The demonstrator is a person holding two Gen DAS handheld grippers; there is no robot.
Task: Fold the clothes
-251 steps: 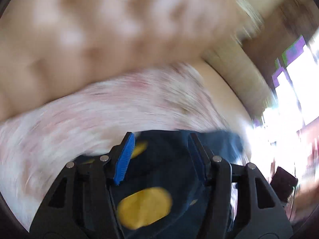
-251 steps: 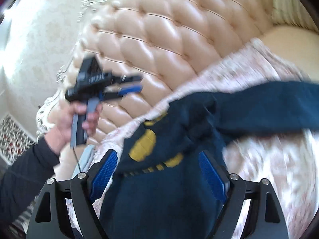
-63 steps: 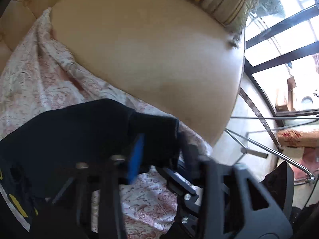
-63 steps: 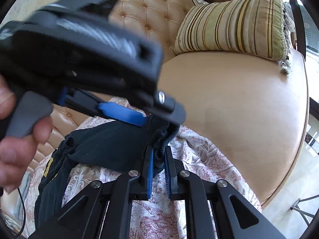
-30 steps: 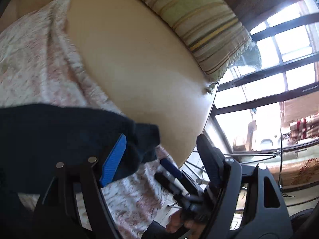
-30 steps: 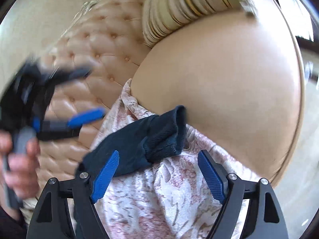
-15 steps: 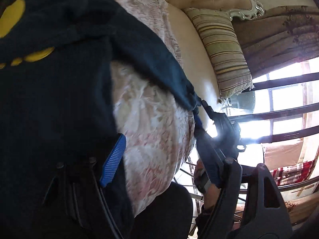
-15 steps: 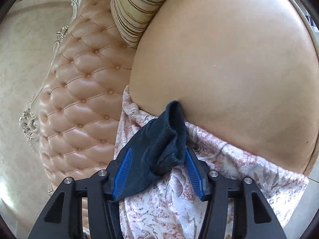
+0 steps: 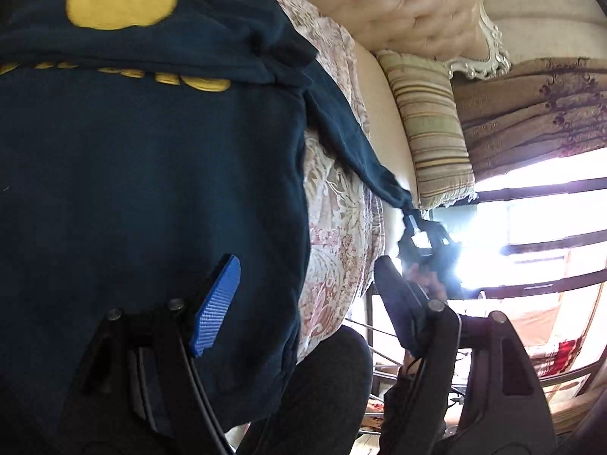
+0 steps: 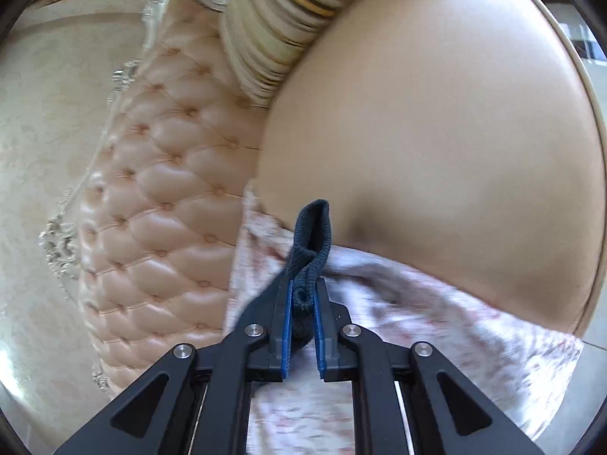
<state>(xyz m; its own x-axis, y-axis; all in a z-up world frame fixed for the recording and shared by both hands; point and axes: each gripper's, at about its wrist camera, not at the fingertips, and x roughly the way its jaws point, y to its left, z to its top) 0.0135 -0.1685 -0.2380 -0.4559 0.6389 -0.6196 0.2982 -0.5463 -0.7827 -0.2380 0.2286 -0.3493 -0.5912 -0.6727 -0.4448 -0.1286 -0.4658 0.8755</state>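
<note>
Closing on the ribbed sleeve cuff (image 10: 311, 242), right gripper (image 10: 302, 326) at 6 o'clock; shallow bite may slip. Left gripper (image 9: 303, 295) gapes empty.

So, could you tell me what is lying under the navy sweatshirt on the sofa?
A pink-and-white floral cloth lies under the navy sweatshirt, showing beside its body and beneath the sleeve. How far the cloth reaches under the body cannot be seen, nor the sofa seat below.
</note>
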